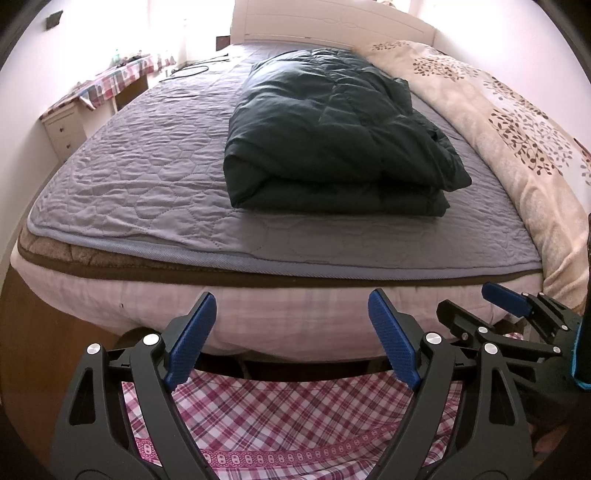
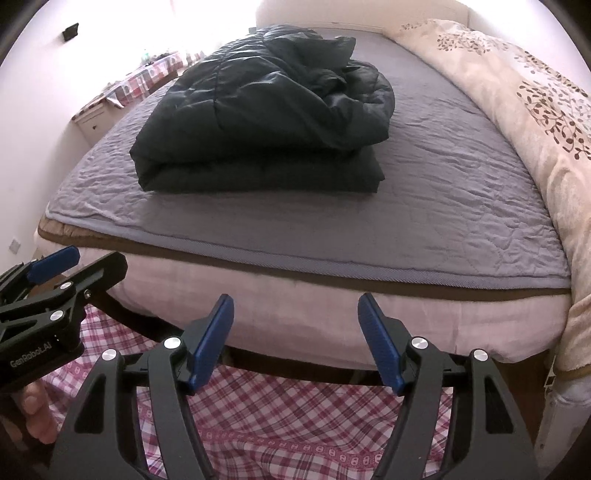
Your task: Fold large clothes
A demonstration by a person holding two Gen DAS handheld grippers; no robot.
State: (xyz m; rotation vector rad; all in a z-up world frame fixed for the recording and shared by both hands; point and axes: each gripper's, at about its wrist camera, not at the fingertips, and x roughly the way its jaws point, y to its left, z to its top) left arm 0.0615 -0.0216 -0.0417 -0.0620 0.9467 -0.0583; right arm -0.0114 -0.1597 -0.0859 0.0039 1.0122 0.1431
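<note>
A dark green puffy coat (image 1: 332, 125) lies folded in a thick stack on the grey quilted bed cover (image 1: 140, 162); it also shows in the right wrist view (image 2: 258, 122). My left gripper (image 1: 291, 306) is open and empty, held off the foot of the bed, well short of the coat. My right gripper (image 2: 295, 306) is open and empty, beside the left one at the same distance. The right gripper also shows at the right edge of the left wrist view (image 1: 476, 302), and the left gripper at the left edge of the right wrist view (image 2: 92, 258).
A cream blanket with a brown leaf print (image 1: 509, 122) runs along the bed's right side. A pink plaid cloth (image 1: 288, 417) hangs below the grippers. A white desk with a checked cover (image 1: 92, 96) stands left of the bed. The white headboard (image 1: 332, 26) is at the far end.
</note>
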